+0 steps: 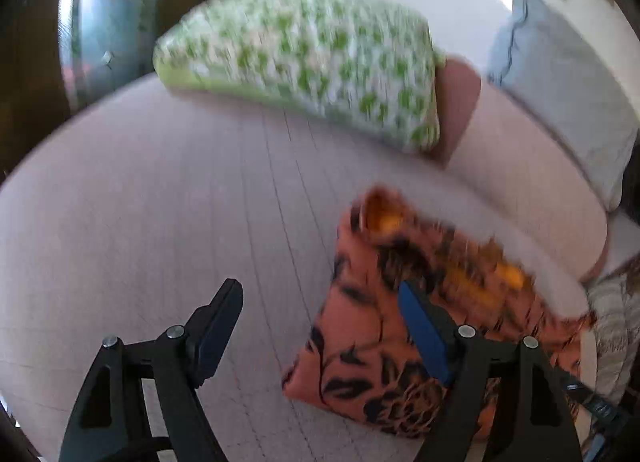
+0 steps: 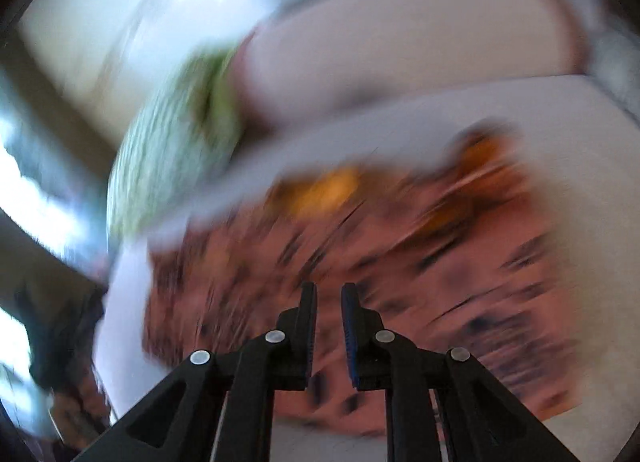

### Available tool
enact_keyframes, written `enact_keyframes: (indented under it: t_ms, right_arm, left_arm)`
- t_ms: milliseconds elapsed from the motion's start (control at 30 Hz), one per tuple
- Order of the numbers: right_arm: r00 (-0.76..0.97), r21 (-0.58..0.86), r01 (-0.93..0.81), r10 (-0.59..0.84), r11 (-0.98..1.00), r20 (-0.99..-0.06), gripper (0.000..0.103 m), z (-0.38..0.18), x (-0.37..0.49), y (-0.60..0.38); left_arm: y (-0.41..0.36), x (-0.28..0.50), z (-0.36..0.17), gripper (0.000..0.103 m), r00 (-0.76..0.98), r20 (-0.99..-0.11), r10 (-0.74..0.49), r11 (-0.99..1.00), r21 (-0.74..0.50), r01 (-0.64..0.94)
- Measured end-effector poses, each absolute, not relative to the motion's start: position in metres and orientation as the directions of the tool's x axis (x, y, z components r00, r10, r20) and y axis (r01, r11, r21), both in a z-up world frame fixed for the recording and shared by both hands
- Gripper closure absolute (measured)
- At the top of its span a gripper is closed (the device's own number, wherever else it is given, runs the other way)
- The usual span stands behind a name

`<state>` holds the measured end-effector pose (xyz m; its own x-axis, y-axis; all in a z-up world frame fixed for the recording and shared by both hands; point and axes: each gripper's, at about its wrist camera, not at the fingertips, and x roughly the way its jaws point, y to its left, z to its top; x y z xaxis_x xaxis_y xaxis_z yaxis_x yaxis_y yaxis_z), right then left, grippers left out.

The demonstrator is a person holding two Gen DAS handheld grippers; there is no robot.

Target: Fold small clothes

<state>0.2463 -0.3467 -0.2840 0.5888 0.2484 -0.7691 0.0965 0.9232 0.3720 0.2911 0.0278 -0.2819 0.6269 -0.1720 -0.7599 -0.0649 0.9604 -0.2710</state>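
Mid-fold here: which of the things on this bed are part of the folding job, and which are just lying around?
Part of the job:
- orange patterned garment, lying on the bed
- left gripper, open beside it
- right gripper, nearly closed above it, holding nothing

Just lying about:
- green-and-white pillow
- pale blue pillow
- pink bedsheet, only the work surface

Left claw [image 1: 320, 302]: blk arms, blue pads, silver screws.

prob. home: bed [image 1: 160, 222], pillows [image 1: 304, 62]
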Motion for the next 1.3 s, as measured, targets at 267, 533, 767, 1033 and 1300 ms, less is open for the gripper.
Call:
enact_keyframes:
  t_ms: [267,533,767,1033,1300]
  right_arm:
    - [0.497,0.234,-0.004,0.205,0.972,-0.843,0.087,-0.324,0.350,-0.245]
    - [0.719,0.368,0.250,0.083,0.895,-0.690,0.087,-0.257,0.412,-0.330]
    - [0.627,0.271,0.302,0.023,0.914,-0.779,0.087,-0.278,0.311,-0.378]
    - [0.563,0.339,0.494,0.003,0.801,-0.827,0.090,-0.345,0.210,-0.461]
    - [0.727,0.604,0.420,0.146,0.677,-0.671,0.087,-0.316,0.123,-0.464]
  left_arm:
    - [0.034,0.317,-0.309,0.023,0.566,-0.812,-0.145,0.977,-0.208,-0.049]
    - [0.039,0.318,-0.296,0.023,0.603,-0.779,-0.172,0.967,-0.249,-0.047]
    - [0.019,0.308,-0.301,0.023,0.570,-0.802,-0.176,0.981,-0.188,0.039]
    - [0.038,0.339,-0.341,0.023,0.453,-0.890,-0.053,0.982,-0.128,-0.136]
    - [0.018,0.309,-0.283,0.023,0.552,-0.817,-0.167,0.974,-0.224,-0.037]
